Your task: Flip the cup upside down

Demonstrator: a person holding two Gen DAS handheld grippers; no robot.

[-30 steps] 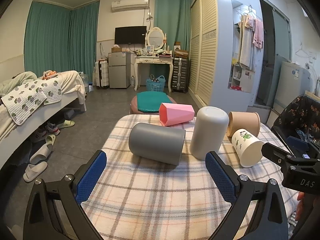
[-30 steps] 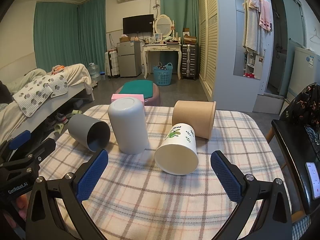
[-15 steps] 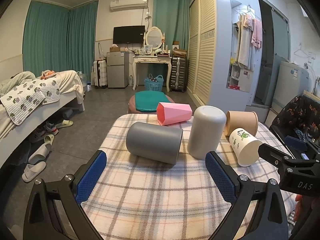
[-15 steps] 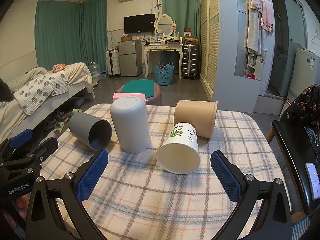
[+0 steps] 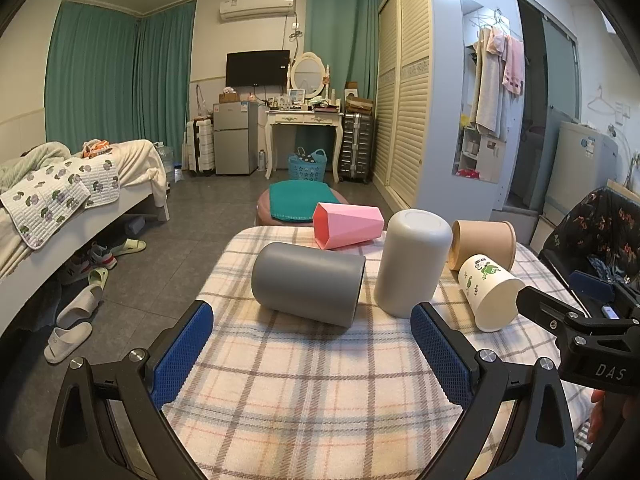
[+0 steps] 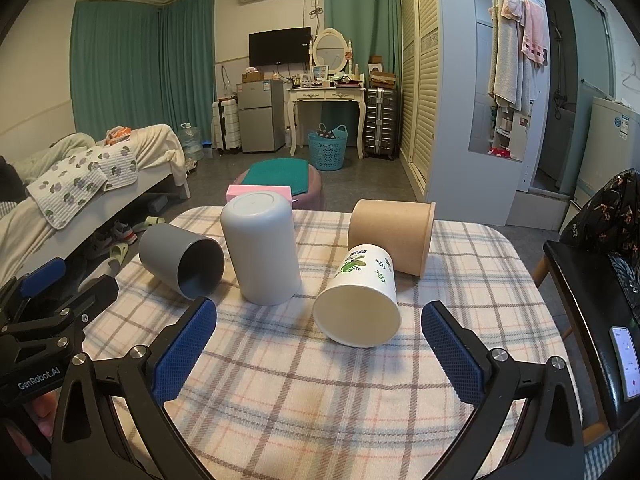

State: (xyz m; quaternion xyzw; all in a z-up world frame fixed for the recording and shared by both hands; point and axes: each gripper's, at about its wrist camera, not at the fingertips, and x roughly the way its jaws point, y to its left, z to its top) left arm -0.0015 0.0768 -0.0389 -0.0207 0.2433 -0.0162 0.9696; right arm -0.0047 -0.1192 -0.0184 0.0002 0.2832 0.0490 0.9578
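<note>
Several cups sit on a plaid-covered table [image 5: 320, 392]. A dark grey cup [image 5: 308, 282] [image 6: 182, 262] lies on its side. A light grey cup [image 5: 412, 260] [image 6: 260, 252] stands upside down. A pink cup [image 5: 346, 224], a brown paper cup [image 5: 484, 242] [image 6: 392, 236] and a white printed paper cup [image 5: 490, 294] [image 6: 360, 300] lie on their sides. My left gripper [image 5: 312, 354] is open and empty, in front of the dark grey cup. My right gripper [image 6: 320, 354] is open and empty, in front of the white cup.
A black chair with a phone [image 6: 624, 360] stands right of the table. A round stool with a green mat [image 5: 298, 200] is beyond the far edge. A bed [image 5: 60, 208] and slippers [image 5: 68, 336] are at the left.
Both grippers have drawn back a little from the cups, which now sit higher in view. The cups have not moved. Both jaws stay open.
</note>
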